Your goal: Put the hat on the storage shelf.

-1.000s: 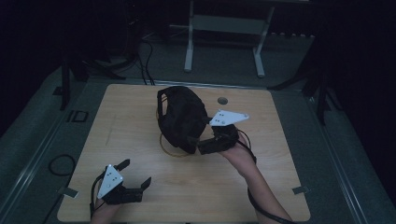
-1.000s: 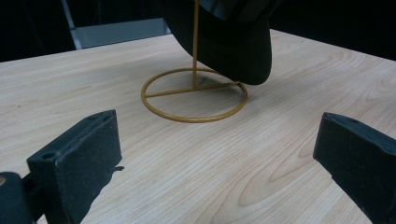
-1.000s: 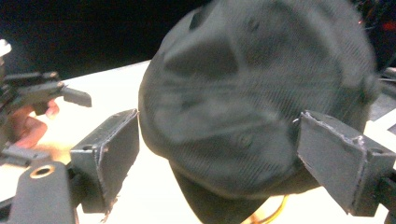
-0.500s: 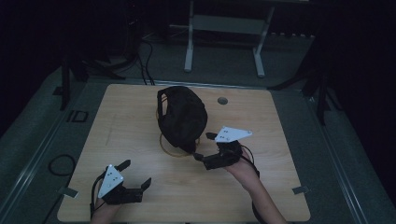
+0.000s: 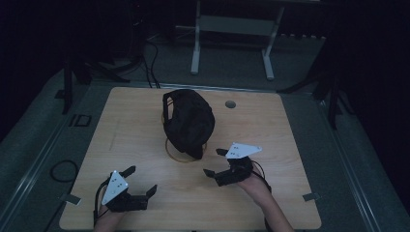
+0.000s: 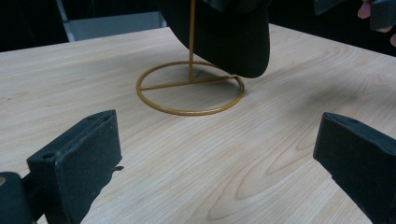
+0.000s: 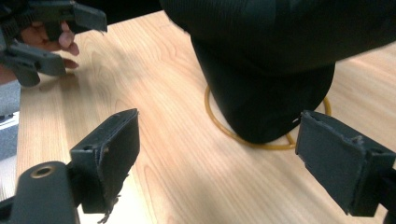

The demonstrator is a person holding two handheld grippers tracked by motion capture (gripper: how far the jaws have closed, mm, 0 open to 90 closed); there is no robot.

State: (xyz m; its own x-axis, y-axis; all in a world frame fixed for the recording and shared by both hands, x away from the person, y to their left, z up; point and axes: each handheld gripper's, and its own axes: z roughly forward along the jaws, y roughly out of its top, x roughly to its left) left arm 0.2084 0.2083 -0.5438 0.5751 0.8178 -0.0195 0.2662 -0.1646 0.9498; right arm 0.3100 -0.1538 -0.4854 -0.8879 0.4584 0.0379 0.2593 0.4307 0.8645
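1. A black cap (image 5: 189, 121) hung on a gold wire stand (image 5: 185, 153) near the middle of the table (image 5: 300, 145), its brim pointing down over the stand's ring.
2. The right gripper (image 5: 216, 163) sat just beside the ring, jaws spread wide and empty.
3. The left gripper (image 5: 140, 180) rested near the table's front edge, well apart, also spread wide and empty.

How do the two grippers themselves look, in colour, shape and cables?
Both the left gripper and the right gripper are black, each with two blocky flat-faced jaws. Each carries a pale grey three-cornered plate with small dark dots on top. A dark cable trails from each. No sleeves are visible on the forearms.
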